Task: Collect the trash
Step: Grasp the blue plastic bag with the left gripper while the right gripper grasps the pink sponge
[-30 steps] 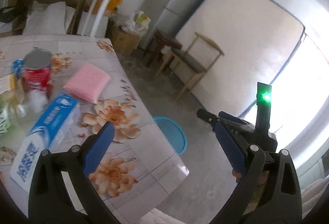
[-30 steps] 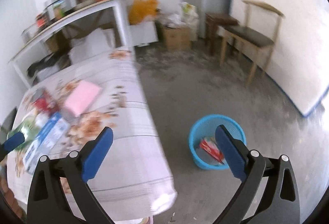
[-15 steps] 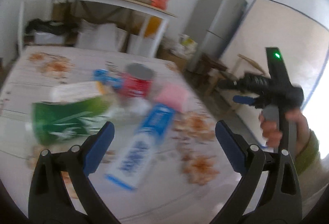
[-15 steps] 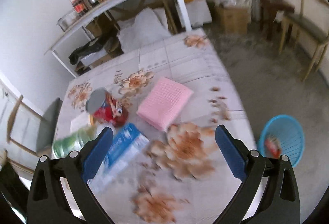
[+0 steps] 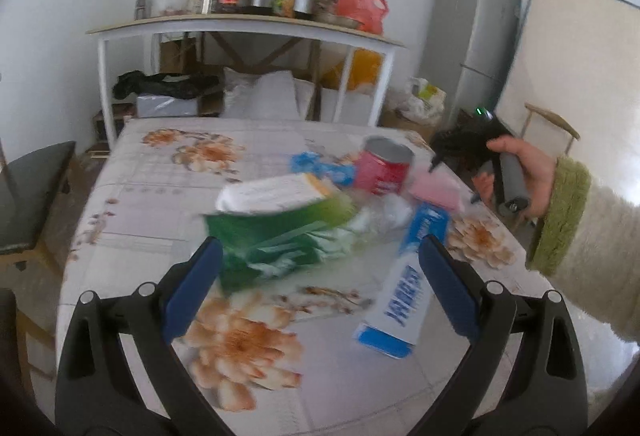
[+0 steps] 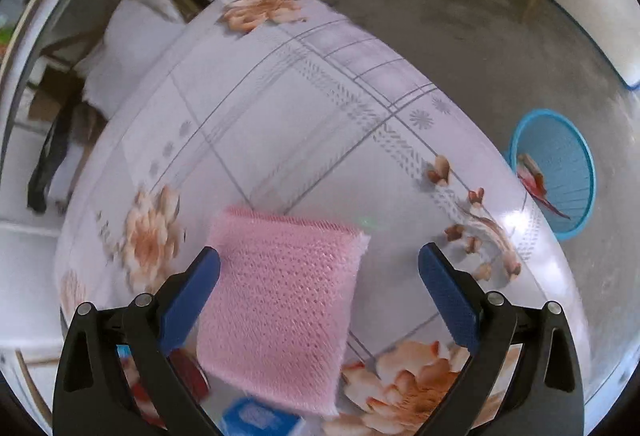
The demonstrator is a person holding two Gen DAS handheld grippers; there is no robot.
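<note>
Trash lies on the flowered table (image 5: 160, 196): a green wrapper (image 5: 276, 240), a white box (image 5: 276, 192) on it, a blue-and-white toothpaste box (image 5: 408, 292), a red can (image 5: 384, 166), a blue wrapper (image 5: 320, 164) and a pink sponge cloth (image 6: 280, 300). My left gripper (image 5: 320, 288) is open and empty, just before the green wrapper. My right gripper (image 6: 320, 296) is open and empty, low over the pink cloth; it also shows in the left wrist view (image 5: 472, 152). A blue trash basket (image 6: 556, 172) with a red wrapper stands on the floor right of the table.
A white shelf table (image 5: 248, 28) with pots and jars stands behind the table. A grey fridge (image 5: 472, 44), a wooden chair (image 5: 552, 124) and a leaning mattress (image 5: 576, 76) are at the right. A dark chair (image 5: 32, 196) is at the left.
Both grippers swung from the floor and basket back over the table. The left now faces the trash pile. The right dropped close over the pink cloth.
</note>
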